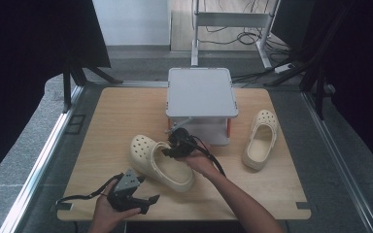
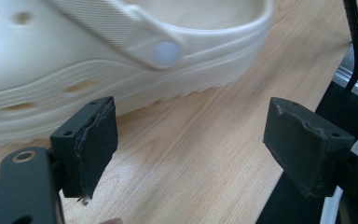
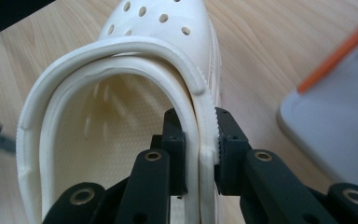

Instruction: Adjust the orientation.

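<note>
While the right gripper [image 3: 201, 140] clamps the side wall and folded strap of a cream clog [image 1: 161, 162] near the middle of the worktop [image 1: 111, 121], the left gripper [image 2: 191, 149] rests with jaws wide apart and nothing between them, just beside that clog's sole. A second clog [image 1: 261, 139] lies right of a grey box [image 1: 202, 92]. No brand or writing is legible.
</note>
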The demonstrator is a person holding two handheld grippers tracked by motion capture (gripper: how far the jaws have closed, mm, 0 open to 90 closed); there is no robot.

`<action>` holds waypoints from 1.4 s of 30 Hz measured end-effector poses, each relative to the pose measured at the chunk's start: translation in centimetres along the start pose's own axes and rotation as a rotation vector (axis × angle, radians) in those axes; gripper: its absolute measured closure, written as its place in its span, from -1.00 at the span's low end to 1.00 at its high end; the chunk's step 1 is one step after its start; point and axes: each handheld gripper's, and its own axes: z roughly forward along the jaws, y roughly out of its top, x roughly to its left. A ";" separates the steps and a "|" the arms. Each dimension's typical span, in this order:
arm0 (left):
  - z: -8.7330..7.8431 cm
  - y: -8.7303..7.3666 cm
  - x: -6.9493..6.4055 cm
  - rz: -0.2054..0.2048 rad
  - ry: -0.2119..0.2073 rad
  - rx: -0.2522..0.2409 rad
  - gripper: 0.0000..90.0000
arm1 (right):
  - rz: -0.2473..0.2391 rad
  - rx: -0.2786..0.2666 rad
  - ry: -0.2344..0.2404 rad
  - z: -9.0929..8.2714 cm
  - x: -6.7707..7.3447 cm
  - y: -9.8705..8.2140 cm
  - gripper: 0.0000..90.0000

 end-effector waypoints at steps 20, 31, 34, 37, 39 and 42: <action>1.1 1.1 0.8 0.017 -0.019 0.005 -0.59 | 0.215 -0.067 -0.107 -5.2 -2.6 -10.5 0.72; 1.5 1.0 0.8 0.023 -0.017 0.017 -0.59 | 0.235 -0.098 -0.111 -6.3 -2.1 -12.4 0.71; 1.6 1.0 0.9 0.023 -0.016 0.019 -0.59 | 0.215 -0.089 -0.125 -6.4 -2.0 -12.5 0.70; 1.6 0.9 0.8 0.027 -0.018 0.022 -0.59 | 0.212 -0.090 -0.118 -6.3 -2.1 -12.5 0.61; 1.5 0.9 0.8 0.027 -0.016 0.018 -0.59 | 0.200 -0.095 -0.112 -6.4 -2.0 -12.5 0.33; 1.4 1.0 0.9 0.027 -0.012 0.015 -0.59 | 0.189 -0.126 -0.116 -7.3 -1.9 -12.7 0.22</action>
